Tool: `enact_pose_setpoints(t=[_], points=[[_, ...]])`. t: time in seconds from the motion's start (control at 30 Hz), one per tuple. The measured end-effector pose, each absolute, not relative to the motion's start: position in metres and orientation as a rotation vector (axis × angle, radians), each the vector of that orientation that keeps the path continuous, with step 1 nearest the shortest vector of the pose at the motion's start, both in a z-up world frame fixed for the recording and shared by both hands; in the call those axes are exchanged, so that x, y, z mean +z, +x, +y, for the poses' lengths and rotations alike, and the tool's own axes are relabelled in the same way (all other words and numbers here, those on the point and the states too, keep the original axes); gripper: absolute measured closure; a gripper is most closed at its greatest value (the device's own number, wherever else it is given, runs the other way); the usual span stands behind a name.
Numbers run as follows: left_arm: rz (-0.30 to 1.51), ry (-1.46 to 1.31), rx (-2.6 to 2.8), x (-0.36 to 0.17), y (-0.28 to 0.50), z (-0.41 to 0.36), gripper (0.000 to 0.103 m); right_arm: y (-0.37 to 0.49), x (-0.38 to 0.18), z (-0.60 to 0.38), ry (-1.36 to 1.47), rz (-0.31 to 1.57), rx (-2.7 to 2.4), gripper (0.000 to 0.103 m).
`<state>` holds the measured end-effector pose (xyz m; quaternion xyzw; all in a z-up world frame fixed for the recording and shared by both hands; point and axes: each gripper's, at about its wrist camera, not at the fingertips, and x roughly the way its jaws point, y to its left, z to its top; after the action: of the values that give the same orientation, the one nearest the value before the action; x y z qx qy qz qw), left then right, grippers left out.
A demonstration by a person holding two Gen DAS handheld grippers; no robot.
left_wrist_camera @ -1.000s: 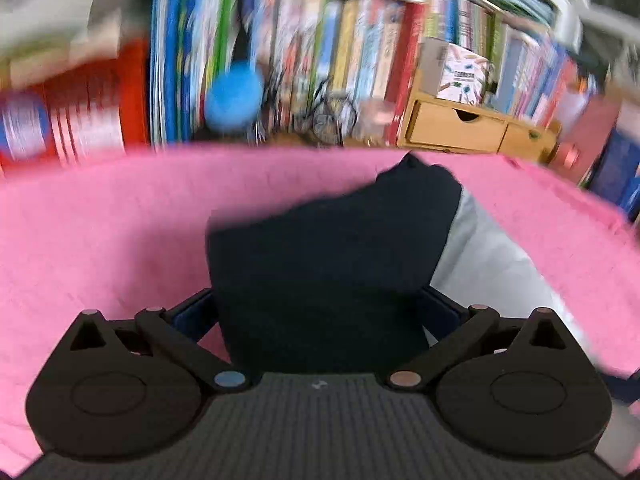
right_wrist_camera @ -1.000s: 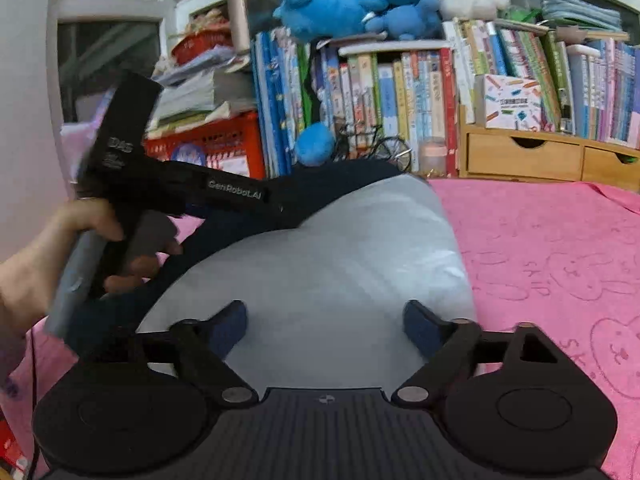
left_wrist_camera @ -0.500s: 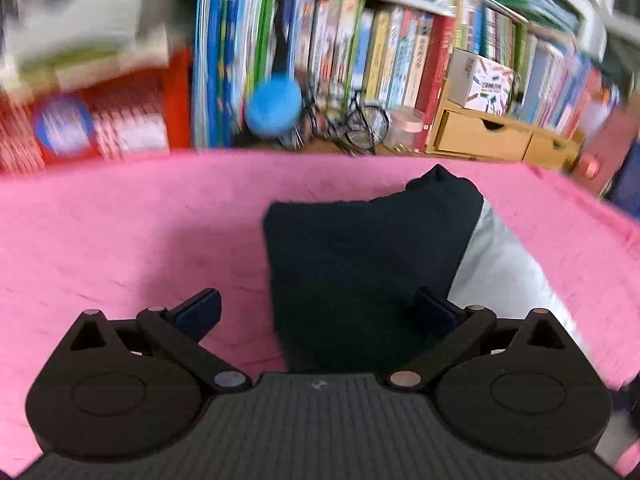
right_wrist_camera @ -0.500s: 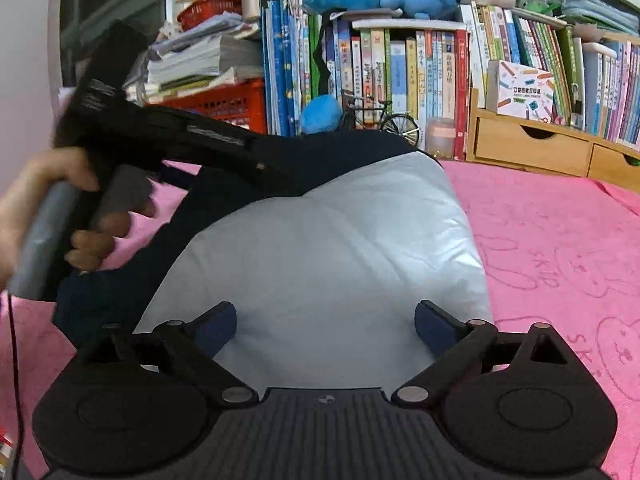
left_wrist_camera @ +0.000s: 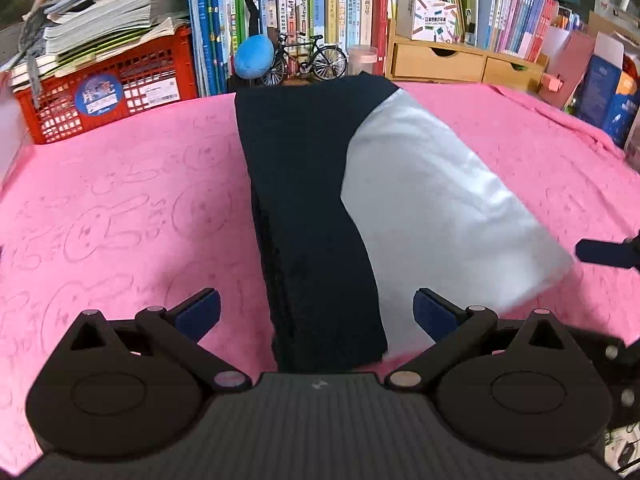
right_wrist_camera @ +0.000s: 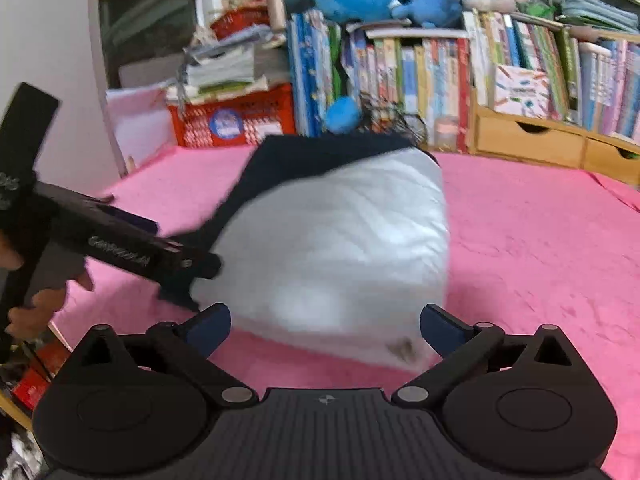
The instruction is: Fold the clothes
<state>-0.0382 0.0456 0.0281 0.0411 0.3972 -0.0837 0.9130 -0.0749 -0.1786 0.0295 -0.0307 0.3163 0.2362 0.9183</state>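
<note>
Folded navy-and-white garment (left_wrist_camera: 360,200) lying mid pink blanket (left_wrist_camera: 120,200). Red crate (left_wrist_camera: 112,84) at far left edge, heaped with books (left_wrist_camera: 108,20). Left gripper (left_wrist_camera: 316,312) and right gripper (right_wrist_camera: 324,326) wide open, empty.

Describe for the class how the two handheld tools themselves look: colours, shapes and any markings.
Both are matte black. The left tool and right tool each have two round discs, angled linkage arms with silver pivot pins, dark blue pads, and a ribbed grey centre plate with a small emblem. Seen from the right wrist, the left tool's side bears blurred white lettering.
</note>
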Motion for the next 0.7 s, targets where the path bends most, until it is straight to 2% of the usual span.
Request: enact_pose_setpoints(t=[0.7], points=[[0.829,0.100,-0.168,0.026,-0.055,0.029,0.000,-0.083,0.035,-0.180,-0.166,0.672,0.463,0.000]])
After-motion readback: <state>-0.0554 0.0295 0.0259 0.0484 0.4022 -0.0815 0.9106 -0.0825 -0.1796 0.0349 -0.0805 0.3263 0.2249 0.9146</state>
